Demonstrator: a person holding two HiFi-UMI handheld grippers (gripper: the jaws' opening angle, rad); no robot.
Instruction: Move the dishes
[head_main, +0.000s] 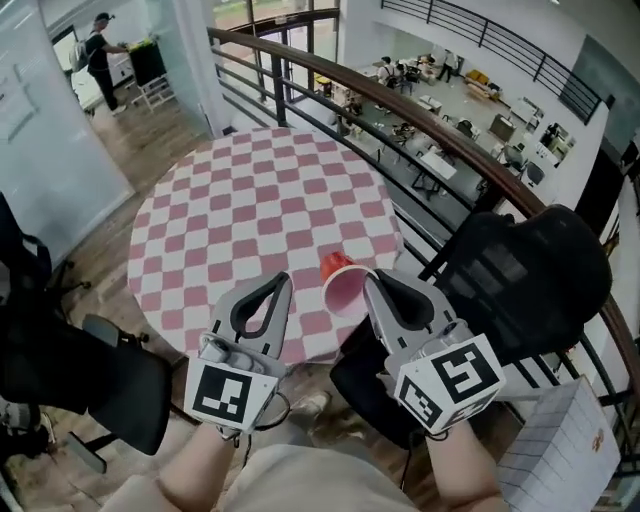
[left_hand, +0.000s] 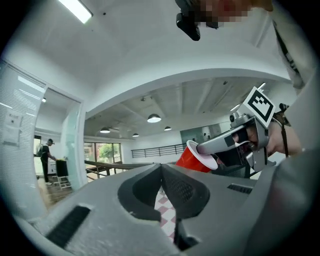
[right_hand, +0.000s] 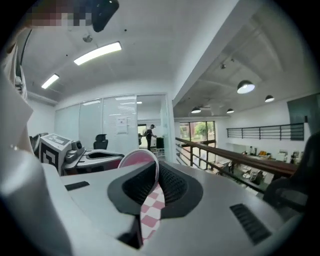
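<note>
Pinching cup (head_main: 340, 284) rim with right gripper (head_main: 370, 283) over table (head_main: 260, 200) edge; left gripper (head_main: 283, 283) closed, empty. Could slip and drop off table.

My head camera looked steeply down, from close above, on the checkered table (head_main: 260, 200), my left gripper (head_main: 283, 282) and my right gripper (head_main: 368, 281). Each gripper camera sat just behind its own jaws and looked nearly level. The left one faced the right gripper with the red cup (left_hand: 192, 159); the right one caught the left gripper.
</note>
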